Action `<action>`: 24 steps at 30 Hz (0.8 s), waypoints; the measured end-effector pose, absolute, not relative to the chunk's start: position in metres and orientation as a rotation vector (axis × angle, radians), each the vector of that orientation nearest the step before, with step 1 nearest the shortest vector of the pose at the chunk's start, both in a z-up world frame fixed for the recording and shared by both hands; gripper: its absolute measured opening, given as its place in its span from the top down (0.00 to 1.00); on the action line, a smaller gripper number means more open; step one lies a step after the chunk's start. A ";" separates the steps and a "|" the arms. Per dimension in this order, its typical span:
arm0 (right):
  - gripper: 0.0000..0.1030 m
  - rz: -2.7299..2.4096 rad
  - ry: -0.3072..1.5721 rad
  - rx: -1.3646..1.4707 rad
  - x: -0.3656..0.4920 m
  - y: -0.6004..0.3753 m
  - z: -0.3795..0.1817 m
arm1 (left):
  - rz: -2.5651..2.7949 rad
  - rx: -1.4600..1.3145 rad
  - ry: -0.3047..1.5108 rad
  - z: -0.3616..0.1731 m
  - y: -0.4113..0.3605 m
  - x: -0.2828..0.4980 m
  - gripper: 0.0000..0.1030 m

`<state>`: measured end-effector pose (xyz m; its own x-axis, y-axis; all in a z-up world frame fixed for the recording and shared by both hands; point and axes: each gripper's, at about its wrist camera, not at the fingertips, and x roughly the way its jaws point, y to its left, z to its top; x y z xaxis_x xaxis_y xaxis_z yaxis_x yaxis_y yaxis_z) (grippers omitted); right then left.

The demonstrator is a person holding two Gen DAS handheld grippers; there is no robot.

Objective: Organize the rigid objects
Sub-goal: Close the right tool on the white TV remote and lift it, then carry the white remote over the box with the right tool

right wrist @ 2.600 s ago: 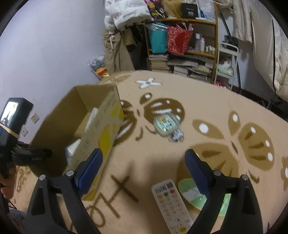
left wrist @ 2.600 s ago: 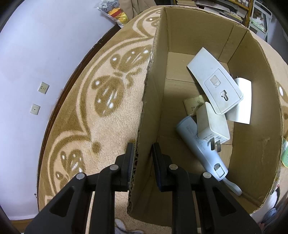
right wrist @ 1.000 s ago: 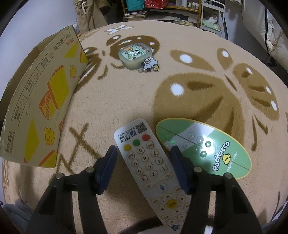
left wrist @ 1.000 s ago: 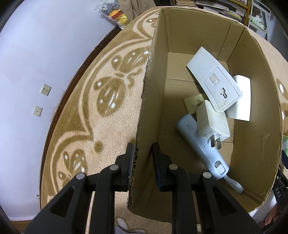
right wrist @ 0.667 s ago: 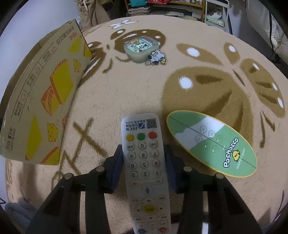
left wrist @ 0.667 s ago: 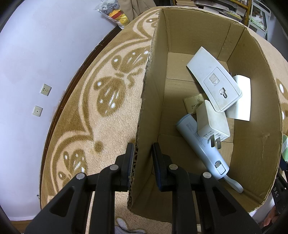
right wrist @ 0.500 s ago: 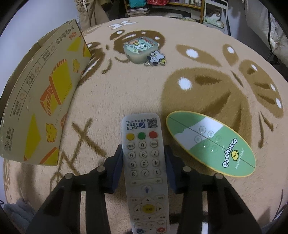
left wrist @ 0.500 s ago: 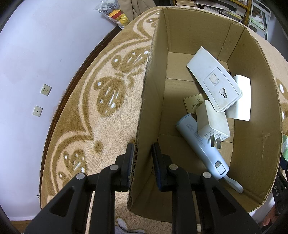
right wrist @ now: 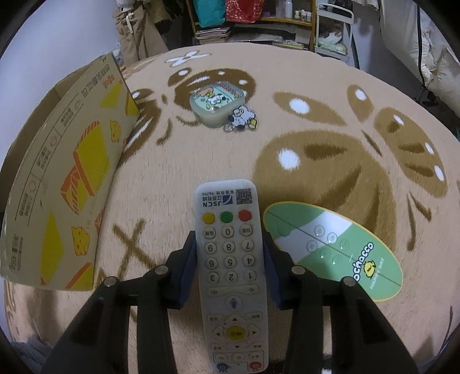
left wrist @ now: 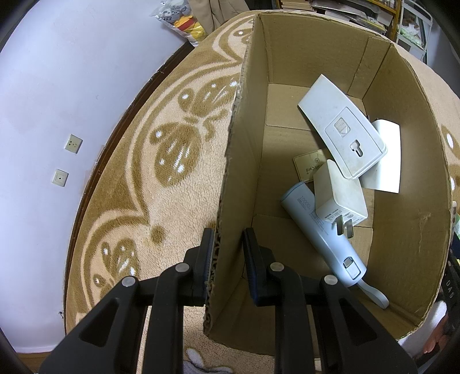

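My left gripper is shut on the near left wall of the open cardboard box. Inside the box lie a white flat device, a white plug adapter, a pale blue power bank, a gold card and a white sheet. My right gripper is shut on a white remote control, held over the carpet. The same box stands at the left in the right wrist view.
A green oval pad lies on the carpet just right of the remote. A small cartoon-printed tin with a charm lies farther off. Shelves and clothes fill the back. A wall with sockets runs left of the box.
My right gripper came down over the remote, shut on it and lifted it slightly off the carpet. The left gripper kept its hold on the box wall without moving.
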<state>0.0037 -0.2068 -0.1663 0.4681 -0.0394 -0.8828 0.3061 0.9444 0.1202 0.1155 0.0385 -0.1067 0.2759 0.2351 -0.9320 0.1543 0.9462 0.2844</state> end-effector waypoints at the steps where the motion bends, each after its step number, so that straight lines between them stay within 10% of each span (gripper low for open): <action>1: 0.56 -0.219 1.056 0.282 0.004 -0.207 -0.165 | 0.057 0.349 1.298 -0.107 0.038 0.115 0.80; 24: 0.57 -0.207 0.937 0.273 0.013 -0.202 -0.129 | 0.060 0.357 1.296 -0.107 0.036 0.114 0.81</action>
<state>0.0128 -0.2024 -0.1291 0.5763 -0.0573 -0.8152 0.2922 0.9460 0.1401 0.1141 0.0357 -0.1066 0.2781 0.2420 -0.9296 0.1552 0.9437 0.2921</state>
